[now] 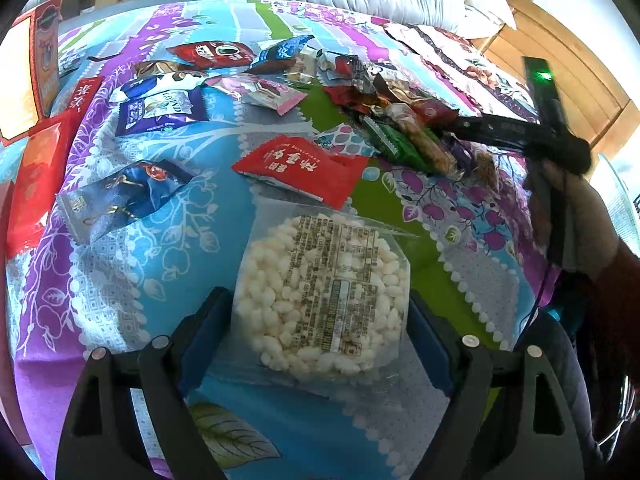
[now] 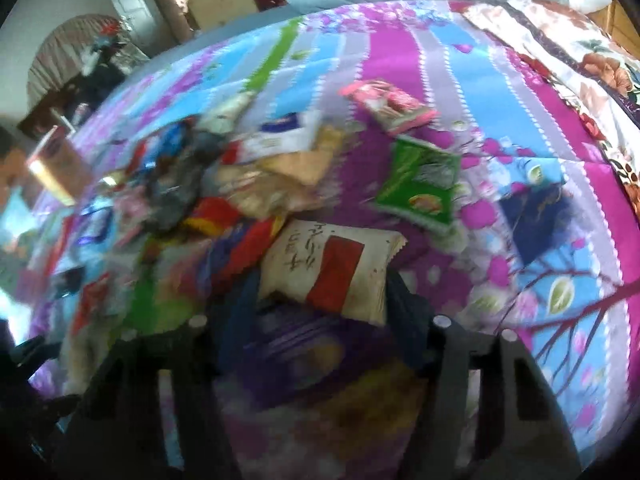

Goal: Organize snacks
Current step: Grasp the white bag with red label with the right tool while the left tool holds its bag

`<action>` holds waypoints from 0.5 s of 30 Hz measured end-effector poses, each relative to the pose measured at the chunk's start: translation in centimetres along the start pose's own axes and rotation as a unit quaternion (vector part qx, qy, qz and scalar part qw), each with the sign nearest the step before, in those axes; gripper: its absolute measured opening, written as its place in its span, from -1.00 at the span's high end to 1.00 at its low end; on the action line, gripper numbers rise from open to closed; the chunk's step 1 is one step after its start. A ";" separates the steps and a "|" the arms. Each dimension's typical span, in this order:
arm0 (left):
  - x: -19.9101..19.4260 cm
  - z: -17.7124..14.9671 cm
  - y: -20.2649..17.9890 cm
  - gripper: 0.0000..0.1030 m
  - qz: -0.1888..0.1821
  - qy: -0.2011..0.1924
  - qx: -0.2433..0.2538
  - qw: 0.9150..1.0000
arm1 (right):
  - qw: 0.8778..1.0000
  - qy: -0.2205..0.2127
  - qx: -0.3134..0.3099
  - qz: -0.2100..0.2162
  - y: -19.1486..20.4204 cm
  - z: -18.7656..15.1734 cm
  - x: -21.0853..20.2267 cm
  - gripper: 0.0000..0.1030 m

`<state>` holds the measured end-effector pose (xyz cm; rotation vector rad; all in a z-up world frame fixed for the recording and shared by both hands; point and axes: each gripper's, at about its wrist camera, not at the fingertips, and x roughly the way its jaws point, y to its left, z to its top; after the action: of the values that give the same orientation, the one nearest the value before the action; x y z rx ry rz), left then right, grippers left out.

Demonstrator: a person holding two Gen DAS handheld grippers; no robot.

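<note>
The clear rice-cracker packet [image 1: 322, 296] lay flat on the patterned bedspread [image 1: 160, 264], printed label up, directly between the fingers of the left gripper [image 1: 320, 340]; both blue pads [image 1: 204, 332] stood at the packet's edges, and whether they pressed on the wrapper could not be told. Just beyond the packet lay a red sachet [image 1: 304, 168] with white characters. To the packet's left and farther out sat a blue foil packet [image 1: 124, 196], and beyond that a purple-and-white packet [image 1: 164, 108]. Beyond the packet to its right, a heap of mixed wrappers [image 1: 400, 120] was spread out, with the right gripper's black body [image 1: 520, 136] reaching over it. Flat red boxes [image 1: 36, 172] lined the bedspread edge far left of the packet. In the blurred right wrist view, the right gripper [image 2: 324, 300] had a cream pillow packet [image 2: 332, 268] with a red panel between its fingers; contact with the pads could not be resolved through the blur. Beyond that cream packet lay a green sachet [image 2: 420, 184], farther still a pink one [image 2: 388, 104], and to its right a dark navy packet [image 2: 532, 220].
</note>
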<state>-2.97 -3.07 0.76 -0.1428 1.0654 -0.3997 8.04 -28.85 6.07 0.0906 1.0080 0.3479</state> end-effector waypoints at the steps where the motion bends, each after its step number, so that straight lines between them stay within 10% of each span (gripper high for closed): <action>1: -0.1 -0.1 0.1 -0.68 0.000 0.000 0.000 1.000 | 1.000 -0.009 -0.003 0.005 0.8 -0.6 -0.8 -0.19; 15: -3.9 0.0 -1.0 -0.57 0.016 -0.048 0.027 0.998 | 0.995 -0.060 0.065 0.047 3.3 -3.6 -6.8 -0.19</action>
<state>-4.86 -2.50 4.29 -0.0959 0.9608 -0.3883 0.90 -28.27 10.40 0.2739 0.9080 0.3591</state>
